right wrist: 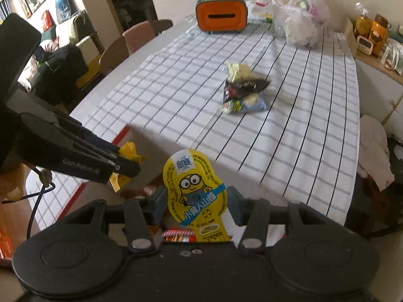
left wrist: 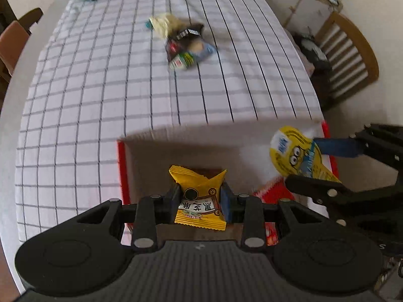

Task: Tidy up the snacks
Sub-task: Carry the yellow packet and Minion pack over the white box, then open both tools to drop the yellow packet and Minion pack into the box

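Checked white cloth with dark grid lines covers the long desk, with wooden chairs around it and an orange box with a slot at the far end. At the near edge sits a red-rimmed cardboard box, already holding at least one red-and-white packet. The left hand-held gripper pinches a small yellow foil sachet with black print over the box; the right hand-held gripper pinches a yellow cartoon-figure lidded snack just beside it (both over the box, neither released). I judge the sorting partly done: a small heap of mixed wrappers lies mid-desk, well apart from the box, waiting to be collected.
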The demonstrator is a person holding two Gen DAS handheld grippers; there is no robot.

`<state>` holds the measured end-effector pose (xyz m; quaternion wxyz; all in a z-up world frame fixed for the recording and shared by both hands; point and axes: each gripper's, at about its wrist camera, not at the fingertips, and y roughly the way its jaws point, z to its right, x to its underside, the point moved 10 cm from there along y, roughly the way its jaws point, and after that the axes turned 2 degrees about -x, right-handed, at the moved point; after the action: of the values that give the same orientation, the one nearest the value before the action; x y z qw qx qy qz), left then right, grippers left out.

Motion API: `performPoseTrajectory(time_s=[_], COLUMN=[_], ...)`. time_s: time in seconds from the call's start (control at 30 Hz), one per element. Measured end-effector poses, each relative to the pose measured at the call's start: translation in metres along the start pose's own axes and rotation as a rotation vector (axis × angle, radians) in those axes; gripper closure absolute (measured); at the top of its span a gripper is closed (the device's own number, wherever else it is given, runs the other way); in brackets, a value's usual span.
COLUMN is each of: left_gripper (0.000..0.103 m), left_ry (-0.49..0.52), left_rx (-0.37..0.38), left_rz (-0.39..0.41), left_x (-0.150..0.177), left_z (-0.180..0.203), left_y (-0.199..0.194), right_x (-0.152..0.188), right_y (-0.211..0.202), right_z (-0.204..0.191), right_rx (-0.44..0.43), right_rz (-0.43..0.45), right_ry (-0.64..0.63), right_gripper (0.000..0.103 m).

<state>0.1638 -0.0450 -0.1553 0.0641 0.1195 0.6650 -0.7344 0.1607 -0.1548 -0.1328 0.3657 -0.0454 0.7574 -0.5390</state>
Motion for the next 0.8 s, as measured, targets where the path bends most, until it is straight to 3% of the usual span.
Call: performPoseTrajectory(time_s=[0.43,0.8], left_gripper=[0.070,0.070], left_ry=[0.051,0.034], left_rx=[-0.041,-0.075], left_rz=[-0.151,-0.282], left_x=[0.057,0.077], left_z=[0.018,0.018], left_y=[0.041,0.071], right_x=[0.056,0.075], right_y=[0.031,0.049], right_z=[-0.019,-0.033], right_rx=[0.019,0.028], right_rz=[-0.121,-0.186], right_ry=[-0.091,-0.143], right_gripper=[0.053,0.053])
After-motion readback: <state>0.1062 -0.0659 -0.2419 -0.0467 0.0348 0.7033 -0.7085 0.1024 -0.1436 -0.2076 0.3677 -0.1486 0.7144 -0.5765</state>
